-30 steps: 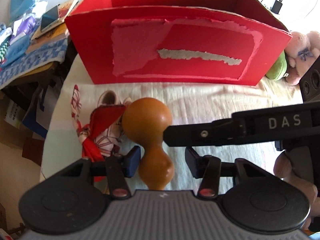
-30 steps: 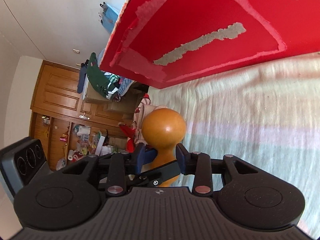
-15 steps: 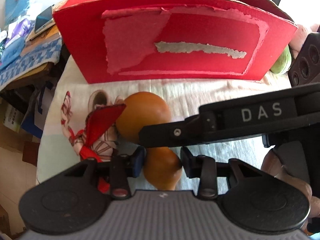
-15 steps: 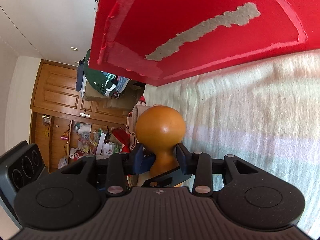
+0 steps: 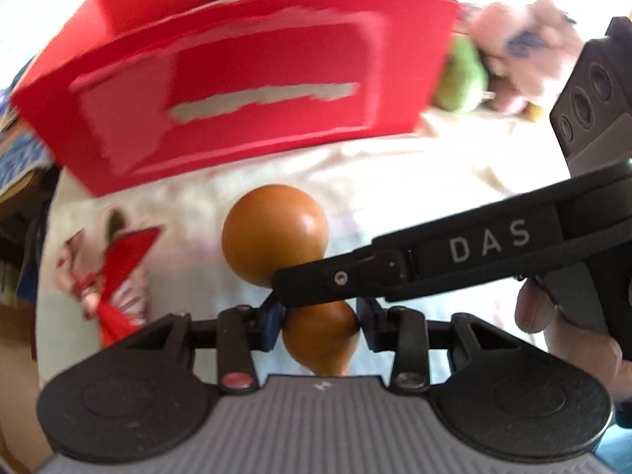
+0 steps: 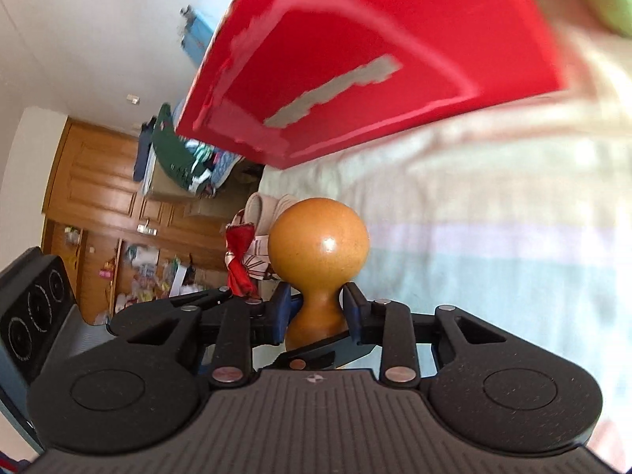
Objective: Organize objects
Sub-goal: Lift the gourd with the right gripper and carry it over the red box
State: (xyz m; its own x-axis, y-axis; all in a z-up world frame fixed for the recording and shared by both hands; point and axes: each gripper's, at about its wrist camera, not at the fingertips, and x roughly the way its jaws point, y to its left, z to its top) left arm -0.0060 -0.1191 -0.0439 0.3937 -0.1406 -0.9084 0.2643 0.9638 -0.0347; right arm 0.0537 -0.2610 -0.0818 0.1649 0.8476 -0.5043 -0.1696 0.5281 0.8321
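- The smooth, glossy orange-brown gourd (image 5: 276, 233), with two round bulbs, is above the pale cloth (image 5: 395, 181), before the red cardboard box (image 5: 252, 79).
- The left gripper (image 5: 320, 322) clamps its smaller bulb.
- The right gripper (image 6: 316, 314) squeezes its narrow waist.

A pale cloth-covered table (image 5: 395, 181) carries a red box (image 5: 245, 91) at its far edge, a patterned bundle (image 5: 114, 272) near its left edge.
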